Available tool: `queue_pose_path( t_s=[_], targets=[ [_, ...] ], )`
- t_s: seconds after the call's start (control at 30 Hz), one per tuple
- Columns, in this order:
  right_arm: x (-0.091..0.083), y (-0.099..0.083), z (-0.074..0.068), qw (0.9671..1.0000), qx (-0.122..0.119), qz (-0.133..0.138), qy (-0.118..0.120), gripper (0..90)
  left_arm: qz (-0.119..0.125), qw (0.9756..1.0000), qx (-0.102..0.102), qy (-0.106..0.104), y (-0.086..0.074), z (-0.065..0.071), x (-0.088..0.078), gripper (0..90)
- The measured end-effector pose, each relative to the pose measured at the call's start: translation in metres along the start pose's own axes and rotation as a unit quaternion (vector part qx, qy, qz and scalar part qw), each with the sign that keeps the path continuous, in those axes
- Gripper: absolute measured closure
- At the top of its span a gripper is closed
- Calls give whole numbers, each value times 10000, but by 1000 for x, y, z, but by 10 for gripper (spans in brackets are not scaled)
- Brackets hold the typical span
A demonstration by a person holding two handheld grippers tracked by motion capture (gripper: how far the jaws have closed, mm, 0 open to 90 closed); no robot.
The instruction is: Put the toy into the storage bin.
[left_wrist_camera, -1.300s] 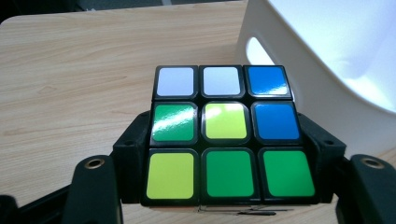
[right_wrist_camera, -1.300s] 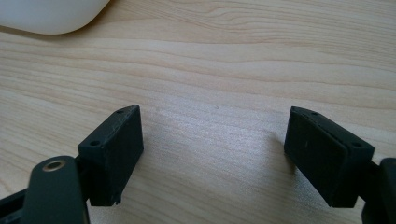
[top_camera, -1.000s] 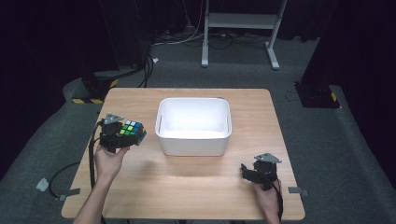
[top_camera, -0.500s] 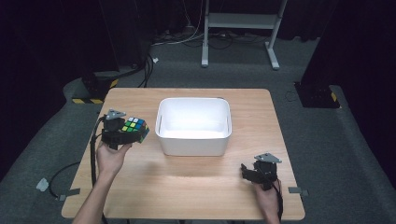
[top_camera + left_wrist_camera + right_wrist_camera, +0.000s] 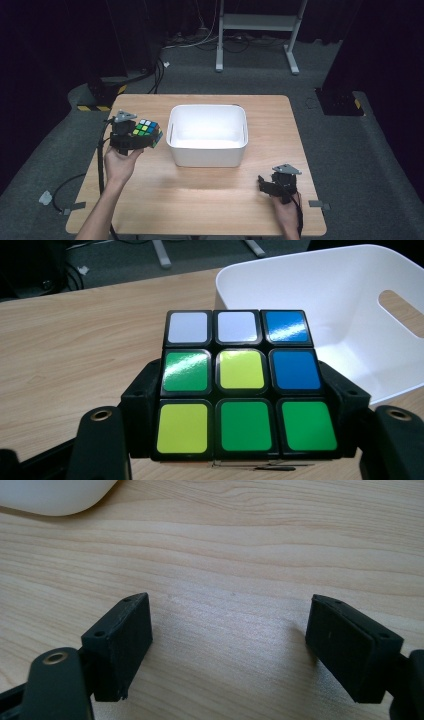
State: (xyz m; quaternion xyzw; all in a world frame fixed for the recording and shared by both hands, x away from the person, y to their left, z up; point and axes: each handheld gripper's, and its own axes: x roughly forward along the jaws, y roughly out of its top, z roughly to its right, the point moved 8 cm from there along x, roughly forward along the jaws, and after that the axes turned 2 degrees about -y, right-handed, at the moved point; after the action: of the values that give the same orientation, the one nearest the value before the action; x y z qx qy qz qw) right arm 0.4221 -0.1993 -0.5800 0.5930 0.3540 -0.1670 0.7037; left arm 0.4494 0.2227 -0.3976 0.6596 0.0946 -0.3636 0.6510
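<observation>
The left tongs (image 5: 142, 140) clamp a cube (image 5: 146, 132) by two opposite sides and hold it above the worktop (image 5: 200, 200), just beside the left wall of the white bin (image 5: 207, 155). The left gripper view shows the cube (image 5: 240, 382) wedged tight between the two black jaws, with the bin's rim (image 5: 320, 260) close ahead and to the right. I judge the pickup done; what is left is carrying the cube over the rim and letting go inside the bin. The right tongs (image 5: 270, 186) rest near the worktop's front right corner, jaws wide apart with bare wood between them (image 5: 227, 625), holding nothing.

The cube's underside and far faces are hidden. The bin looks empty in the high view, though glare washes out its floor. The jaws cover the cube's gripped sides.
</observation>
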Motion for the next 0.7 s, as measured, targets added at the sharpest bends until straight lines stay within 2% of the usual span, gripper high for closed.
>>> queue_pose_path(
  t_s=[0.33, 0.7],
  targets=[
    [0, 0, 0, 10000, -2, 1, 0, 186, 18, 9999, 23, -118, 11, 8, 3, 338],
    [0, 0, 0, 10000, -1, 1, 1, 186, -5, 9996, 161, -240, 23, 21, 11, 338]
  ],
)
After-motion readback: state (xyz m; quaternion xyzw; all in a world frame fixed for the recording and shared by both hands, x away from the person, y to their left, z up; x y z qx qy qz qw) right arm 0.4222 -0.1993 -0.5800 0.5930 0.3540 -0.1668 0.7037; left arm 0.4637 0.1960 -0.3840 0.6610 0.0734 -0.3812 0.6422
